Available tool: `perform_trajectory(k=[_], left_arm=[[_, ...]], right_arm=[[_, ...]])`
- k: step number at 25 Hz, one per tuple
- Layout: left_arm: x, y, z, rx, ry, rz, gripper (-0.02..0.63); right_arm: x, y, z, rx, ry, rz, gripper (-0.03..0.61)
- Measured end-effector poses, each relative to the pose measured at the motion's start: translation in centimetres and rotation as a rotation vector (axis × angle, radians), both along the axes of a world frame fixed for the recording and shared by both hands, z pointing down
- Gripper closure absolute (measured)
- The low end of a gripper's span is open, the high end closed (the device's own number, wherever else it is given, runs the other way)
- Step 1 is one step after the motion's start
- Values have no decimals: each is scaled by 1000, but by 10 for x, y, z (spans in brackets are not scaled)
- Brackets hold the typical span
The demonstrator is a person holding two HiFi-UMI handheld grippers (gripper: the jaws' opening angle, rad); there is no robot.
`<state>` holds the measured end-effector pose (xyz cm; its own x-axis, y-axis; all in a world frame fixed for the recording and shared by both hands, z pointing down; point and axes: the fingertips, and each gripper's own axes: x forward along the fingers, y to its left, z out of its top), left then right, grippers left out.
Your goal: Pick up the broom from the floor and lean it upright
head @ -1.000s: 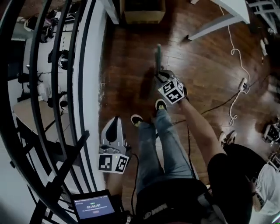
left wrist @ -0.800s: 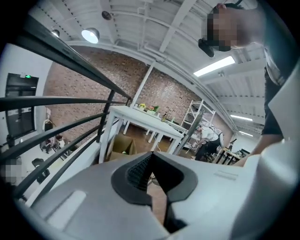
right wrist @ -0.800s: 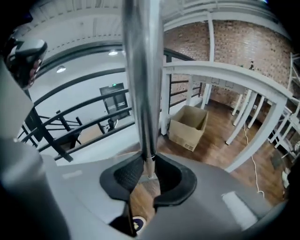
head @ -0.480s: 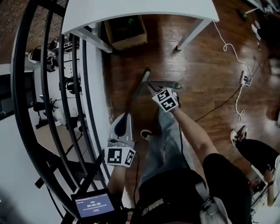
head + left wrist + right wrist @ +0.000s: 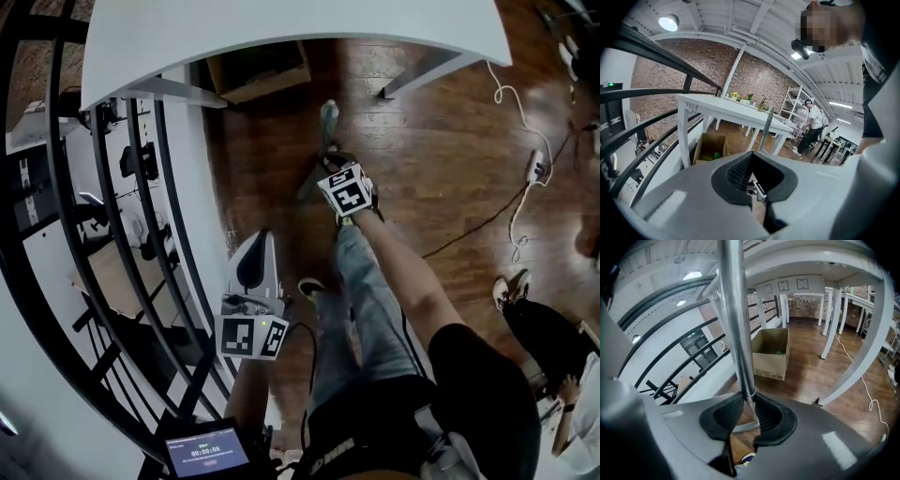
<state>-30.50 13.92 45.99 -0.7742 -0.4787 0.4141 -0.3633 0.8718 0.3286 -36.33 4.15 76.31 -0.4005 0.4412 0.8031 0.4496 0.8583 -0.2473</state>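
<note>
head view: the right tongs [image 5: 333, 167] hold the broom [image 5: 327, 120] nearly upright over the wooden floor [image 5: 441, 141], just short of the white counter [image 5: 281, 28], probably its leaning spot. the left tongs [image 5: 256, 251] hang aside by the railing [image 5: 178, 234].
left gripper view: pressed together, empty, apparently unneeded.
right gripper view: the pads pinch the broom's stick, steadying it vertical.

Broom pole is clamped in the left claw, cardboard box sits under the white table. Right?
Wrong claw: the right gripper view shows the broom pole clamped in the right claw; the left claw is shut on nothing. The cardboard box does sit under the white table.
</note>
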Motion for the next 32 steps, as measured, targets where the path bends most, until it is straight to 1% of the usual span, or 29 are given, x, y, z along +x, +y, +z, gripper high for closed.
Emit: perform_trajectory(k=[6, 11, 16, 20, 23, 25, 27, 28, 30, 32], left_arm=[[-17, 3, 18, -19, 59, -28, 594], [-15, 11, 37, -12, 89, -62, 594], [-8, 10, 38, -2, 103, -71, 594], [-11, 9, 39, -4, 101, -73, 594], [-13, 12, 37, 0, 94, -81, 594], [-14, 10, 34, 8, 85, -78, 594], [-16, 1, 26, 23, 59, -38, 594], [-18, -10, 20, 36, 33, 5, 594], [-22, -46, 3, 75, -38, 139, 594], [-21, -95, -18, 116, -138, 330, 594]], right_arm=[[-45, -11, 33, 31, 33, 14, 494], [-73, -11, 42, 47, 35, -1, 497], [-71, -8, 49, 60, 66, -35, 498], [-78, -7, 36, 59, 43, -58, 499], [-56, -10, 21, 60, 16, -104, 499], [-34, -21, 13, 66, 12, -113, 497], [-14, -35, 7, 74, 27, -101, 497], [-7, -42, 6, 77, 40, -85, 497], [5, -52, 3, 70, 73, -46, 497], [13, -58, 1, 57, 94, -21, 499]])
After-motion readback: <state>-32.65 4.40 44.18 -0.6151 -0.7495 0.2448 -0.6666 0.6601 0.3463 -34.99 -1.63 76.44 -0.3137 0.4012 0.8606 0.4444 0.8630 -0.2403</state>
